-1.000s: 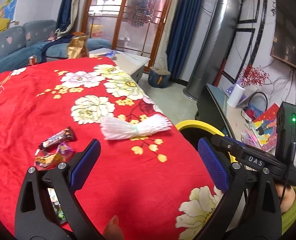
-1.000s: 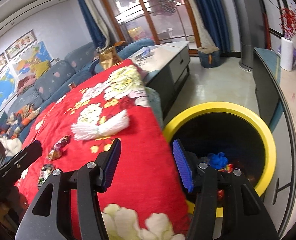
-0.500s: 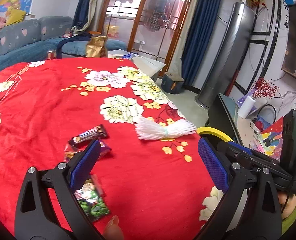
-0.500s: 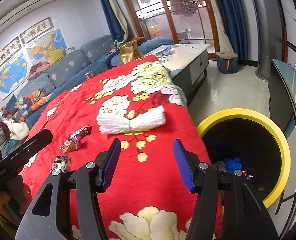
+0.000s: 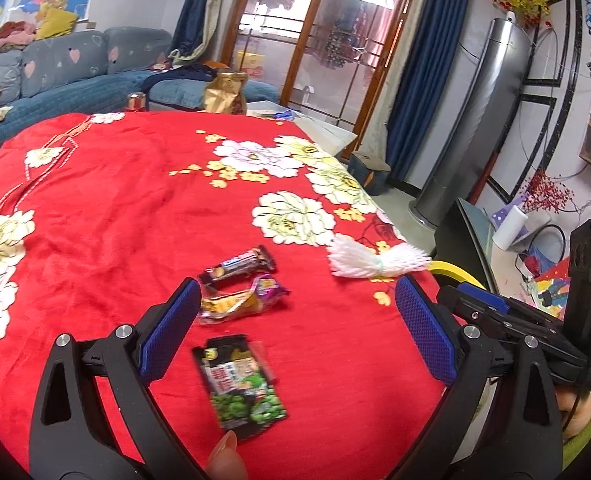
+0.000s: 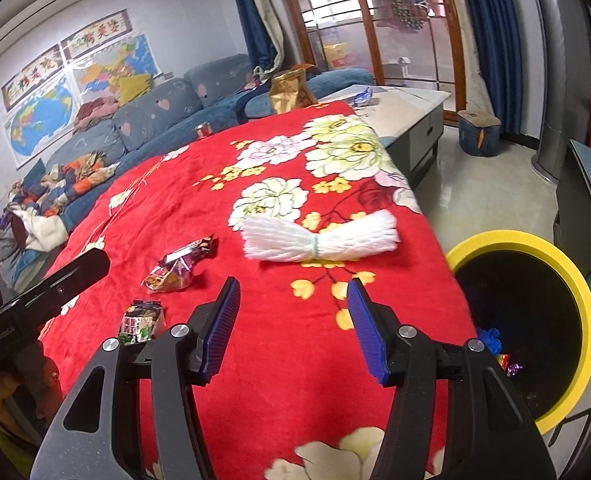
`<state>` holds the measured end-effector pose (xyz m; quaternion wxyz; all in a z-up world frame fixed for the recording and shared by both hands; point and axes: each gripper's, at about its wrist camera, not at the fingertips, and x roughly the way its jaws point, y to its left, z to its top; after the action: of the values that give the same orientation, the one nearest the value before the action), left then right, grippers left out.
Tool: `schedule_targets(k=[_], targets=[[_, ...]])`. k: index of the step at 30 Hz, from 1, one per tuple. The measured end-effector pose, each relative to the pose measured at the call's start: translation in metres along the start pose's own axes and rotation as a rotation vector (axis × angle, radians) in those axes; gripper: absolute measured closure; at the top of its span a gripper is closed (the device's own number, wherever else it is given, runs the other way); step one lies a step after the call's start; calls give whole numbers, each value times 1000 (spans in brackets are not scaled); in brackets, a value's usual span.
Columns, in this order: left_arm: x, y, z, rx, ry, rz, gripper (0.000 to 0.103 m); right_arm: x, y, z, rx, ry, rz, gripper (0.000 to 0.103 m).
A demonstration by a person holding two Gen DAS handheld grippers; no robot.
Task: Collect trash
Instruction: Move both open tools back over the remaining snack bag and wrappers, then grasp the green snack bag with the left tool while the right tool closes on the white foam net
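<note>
On the red flowered blanket [image 5: 115, 200] lie a green snack packet [image 5: 241, 386], a crumpled purple-and-gold wrapper [image 5: 243, 300], a dark candy-bar wrapper [image 5: 239, 266] and a white foam net bundle [image 5: 375, 262]. My left gripper [image 5: 295, 332] hangs open above the green packet and the crumpled wrapper, nothing between its pads. In the right wrist view my right gripper [image 6: 293, 328] is open and empty, short of the white foam net bundle [image 6: 319, 238]. The wrappers [image 6: 175, 268] and green packet [image 6: 141, 322] lie to its left. A yellow-rimmed bin [image 6: 575, 280] stands at the right.
The bin holds blue and coloured scraps [image 6: 491, 340]. A blue sofa [image 5: 55, 80], a gold bag [image 5: 225, 94] and a low grey table [image 6: 407, 116] stand beyond the blanket. A tall grey air conditioner [image 5: 471, 120] and a cluttered desk [image 5: 535, 264] are at the right.
Both grippers have shifted left over the blanket, away from the bin. The green packet has come into full view between the left gripper's fingers. Both stay open and empty.
</note>
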<state>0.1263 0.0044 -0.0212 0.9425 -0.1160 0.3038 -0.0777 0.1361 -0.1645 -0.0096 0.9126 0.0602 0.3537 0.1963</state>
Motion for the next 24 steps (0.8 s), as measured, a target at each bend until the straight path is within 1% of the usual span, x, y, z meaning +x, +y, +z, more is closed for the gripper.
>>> schedule_targets(k=[5, 10, 20, 24], targets=[[-1, 20, -3, -37, 10, 34, 14, 14, 13, 6, -38, 12, 1, 49], [-1, 34, -7, -58, 26, 47, 14, 32, 24, 15, -78, 24, -7, 48], [7, 54, -26, -103, 111, 25, 14, 82, 35, 30, -125, 85, -69, 48], [10, 54, -34, -104, 142, 12, 19, 98, 36, 35, -131, 102, -92, 48]])
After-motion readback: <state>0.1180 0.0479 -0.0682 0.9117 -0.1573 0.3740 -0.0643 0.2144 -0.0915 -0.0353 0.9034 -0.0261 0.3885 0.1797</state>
